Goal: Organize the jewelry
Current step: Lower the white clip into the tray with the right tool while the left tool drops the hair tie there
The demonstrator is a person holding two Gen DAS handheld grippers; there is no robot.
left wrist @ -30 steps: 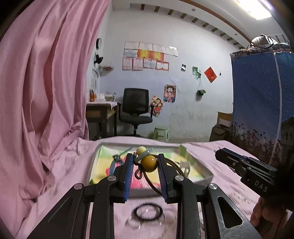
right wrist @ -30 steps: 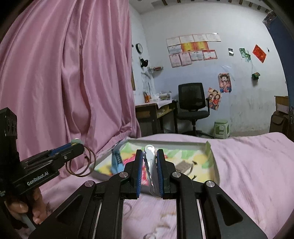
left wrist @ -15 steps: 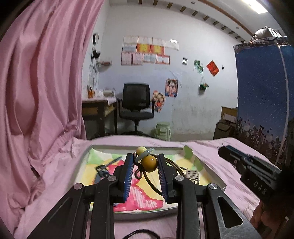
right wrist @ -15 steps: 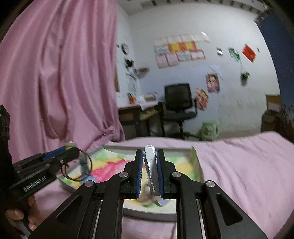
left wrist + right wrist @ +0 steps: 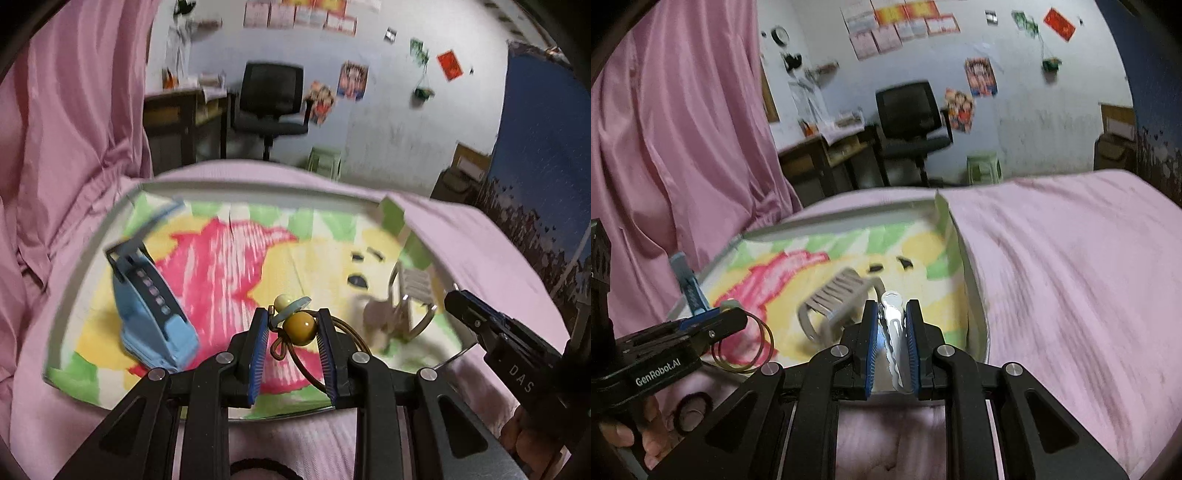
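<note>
My left gripper (image 5: 291,325) is shut on a brown hair tie with yellow beads (image 5: 300,324), held over the near part of a colourful tray (image 5: 236,258). In the right wrist view the same tie's loops (image 5: 744,345) hang from the left gripper (image 5: 731,319). My right gripper (image 5: 891,314) is shut on a silver hair clip (image 5: 894,332) above the tray's (image 5: 975,295) near right corner. A blue hair claw (image 5: 147,306) and a beige hair claw (image 5: 410,295) lie in the tray. The beige hair claw (image 5: 834,299) sits just ahead of the silver clip.
The tray rests on a pink sheet (image 5: 1071,277). A dark hair band (image 5: 692,408) lies on the sheet near the tray's front edge, beside a hand (image 5: 646,432). A pink curtain (image 5: 74,110) hangs left. A desk and office chair (image 5: 269,110) stand beyond.
Both grippers have moved forward and tipped down over the tray, which now fills the lower view. Each still holds its item. The dark rings on the sheet have slipped beneath the left gripper.
</note>
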